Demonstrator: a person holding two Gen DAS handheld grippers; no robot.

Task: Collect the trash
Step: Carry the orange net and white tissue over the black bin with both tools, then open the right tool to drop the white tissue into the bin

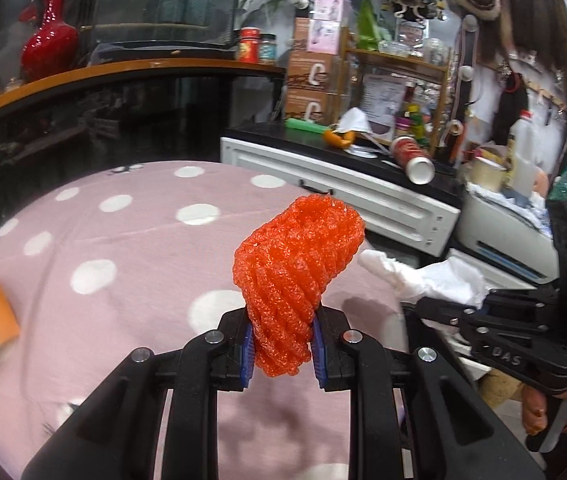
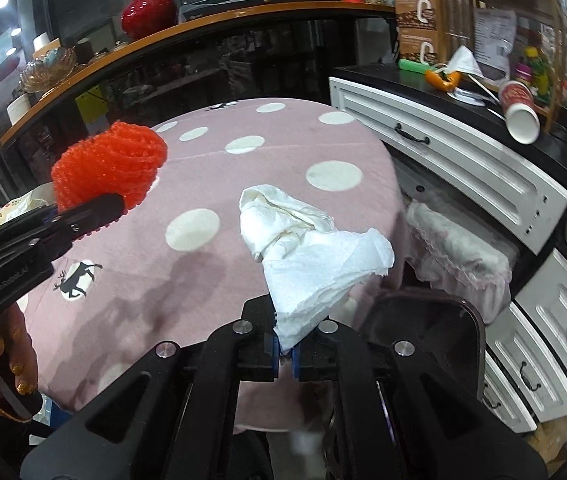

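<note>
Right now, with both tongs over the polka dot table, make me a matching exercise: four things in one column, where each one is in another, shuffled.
Things:
1. orange foam net
2. white paper towel
3. red paper cup
4. red vase

Places:
A. lying on its side on the black countertop
B. clamped in the right tongs
C. standing on the curved wooden shelf
D. clamped in the left tongs

Pairs: 1-D, 2-B, 3-A, 4-C
</note>
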